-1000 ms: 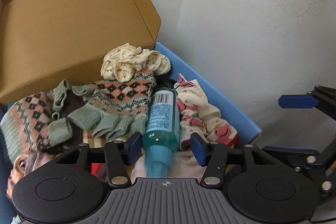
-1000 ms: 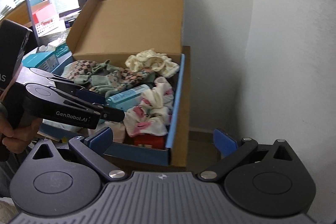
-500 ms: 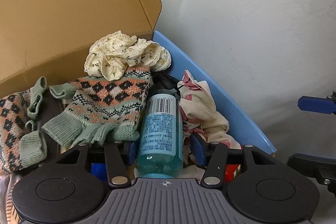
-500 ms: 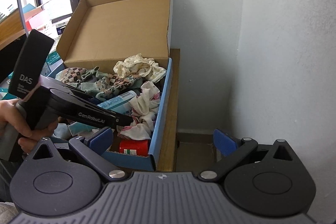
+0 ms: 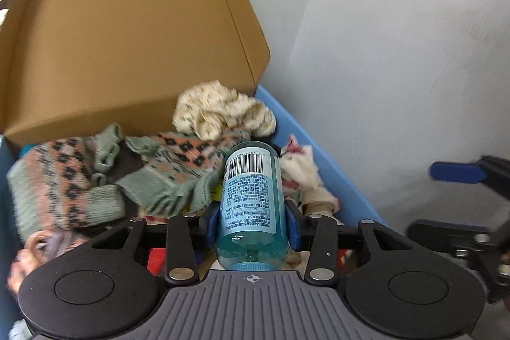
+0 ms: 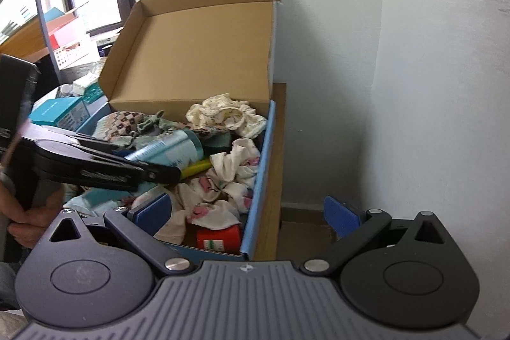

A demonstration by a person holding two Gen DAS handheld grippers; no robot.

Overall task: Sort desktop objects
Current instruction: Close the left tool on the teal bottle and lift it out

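Your left gripper [image 5: 251, 222] clamps the bottle [image 5: 251, 196] over the box [image 6: 255, 180]; its smooth wall may slip. Your right gripper [image 6: 248, 209] gapes.

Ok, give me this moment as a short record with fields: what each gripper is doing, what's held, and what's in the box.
left gripper: shut on the blue bottle, base pointing away from the camera
right gripper: open, empty, held off to the right of the box
container: cardboard box with blue sides, lid up
contents: patterned knit gloves, cream floral cloth, white and pink socks, red item
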